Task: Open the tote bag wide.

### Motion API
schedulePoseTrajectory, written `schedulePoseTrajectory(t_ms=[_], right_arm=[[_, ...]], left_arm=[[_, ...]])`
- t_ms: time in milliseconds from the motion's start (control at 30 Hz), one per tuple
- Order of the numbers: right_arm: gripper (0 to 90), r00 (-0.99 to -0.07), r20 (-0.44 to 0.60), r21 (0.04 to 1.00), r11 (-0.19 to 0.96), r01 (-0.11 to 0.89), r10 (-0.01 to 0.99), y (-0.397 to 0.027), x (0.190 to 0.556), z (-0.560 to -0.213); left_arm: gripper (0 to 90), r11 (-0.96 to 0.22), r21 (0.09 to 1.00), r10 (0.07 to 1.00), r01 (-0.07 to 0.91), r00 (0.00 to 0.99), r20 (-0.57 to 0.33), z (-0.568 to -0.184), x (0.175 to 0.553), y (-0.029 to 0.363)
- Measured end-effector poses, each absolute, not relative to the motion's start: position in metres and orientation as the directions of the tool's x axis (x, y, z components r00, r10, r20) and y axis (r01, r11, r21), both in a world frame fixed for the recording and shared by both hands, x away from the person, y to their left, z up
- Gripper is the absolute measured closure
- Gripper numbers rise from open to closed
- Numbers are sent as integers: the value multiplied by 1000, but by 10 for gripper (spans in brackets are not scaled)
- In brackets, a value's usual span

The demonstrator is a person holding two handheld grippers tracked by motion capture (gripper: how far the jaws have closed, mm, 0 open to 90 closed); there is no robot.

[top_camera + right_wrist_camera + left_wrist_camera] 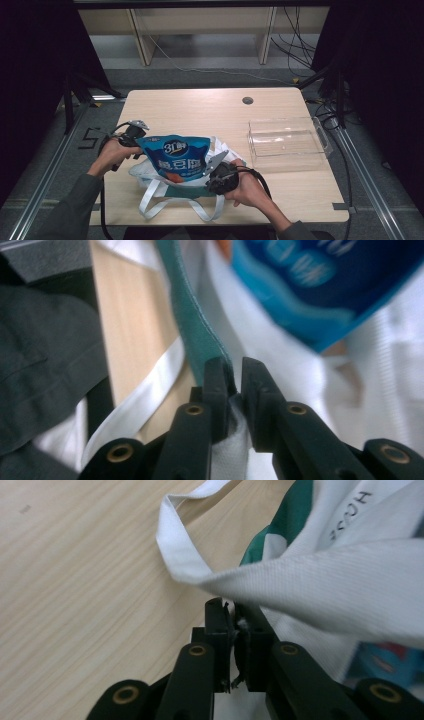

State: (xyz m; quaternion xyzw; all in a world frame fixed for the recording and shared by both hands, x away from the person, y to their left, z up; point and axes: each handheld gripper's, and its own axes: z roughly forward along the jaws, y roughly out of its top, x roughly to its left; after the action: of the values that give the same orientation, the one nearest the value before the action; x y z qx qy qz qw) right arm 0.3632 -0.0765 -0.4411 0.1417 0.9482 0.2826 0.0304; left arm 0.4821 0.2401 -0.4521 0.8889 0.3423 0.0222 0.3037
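A white and green tote bag [165,185] lies on the near side of the wooden bench [210,110], with a blue snack pouch [175,156] standing in its mouth. The left gripper [232,611] has its jaws clamped on the bag's white fabric edge. The right gripper [234,371] has its jaws pinched on the green rim. A clear plastic tray [287,142] sits well apart on the right.
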Motion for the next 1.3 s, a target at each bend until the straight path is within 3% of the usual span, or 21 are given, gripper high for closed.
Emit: schedulePoseTrajectory(t_ms=[167, 367, 533, 567, 600, 700, 733, 867, 1033, 1133, 1167, 1300], right_arm=[[838, -957, 65, 487, 827, 279, 284, -71, 355, -464], [829, -965, 57, 464, 849, 253, 257, -67, 354, -475], [771, -951, 76, 477, 827, 299, 300, -69, 353, -470], [733, -949, 83, 496, 813, 305, 305, -70, 353, -466], [701, -946, 81, 522, 796, 307, 313, -72, 353, -460], [659, -934, 62, 624, 717, 312, 352, -82, 354, -437], [644, -928, 52, 650, 693, 312, 369, -87, 355, -429], [618, -875, 12, 709, 613, 349, 485, -109, 365, -408], [607, -837, -12, 699, 603, 384, 547, -122, 381, -407], [601, -838, -4, 688, 610, 393, 545, -122, 386, -410], [596, -843, -10, 679, 623, 390, 538, -121, 391, -411], [585, -846, -13, 673, 630, 387, 533, -116, 398, -415]], left_arm=[[861, -584, 504, 643, 636, 742, -192, -476, 492, 231], [847, -558, 541, 647, 629, 738, -191, -472, 489, 236], [714, -510, 586, 665, 631, 720, -197, -456, 484, 246], [674, -400, 653, 700, 643, 674, -236, -443, 478, 251], [645, -369, 671, 713, 644, 659, -240, -435, 474, 255], [539, -357, 713, 735, 603, 652, -185, -408, 459, 266], [540, -333, 731, 745, 596, 641, -183, -401, 451, 269], [532, -357, 744, 744, 565, 654, -140, -388, 416, 283], [509, -384, 738, 701, 555, 695, -158, -393, 369, 283], [495, -385, 751, 674, 536, 719, -168, -397, 357, 275], [481, -449, 727, 622, 520, 766, -163, -400, 349, 266], [439, -520, 700, 586, 489, 801, -124, -410, 342, 245]])
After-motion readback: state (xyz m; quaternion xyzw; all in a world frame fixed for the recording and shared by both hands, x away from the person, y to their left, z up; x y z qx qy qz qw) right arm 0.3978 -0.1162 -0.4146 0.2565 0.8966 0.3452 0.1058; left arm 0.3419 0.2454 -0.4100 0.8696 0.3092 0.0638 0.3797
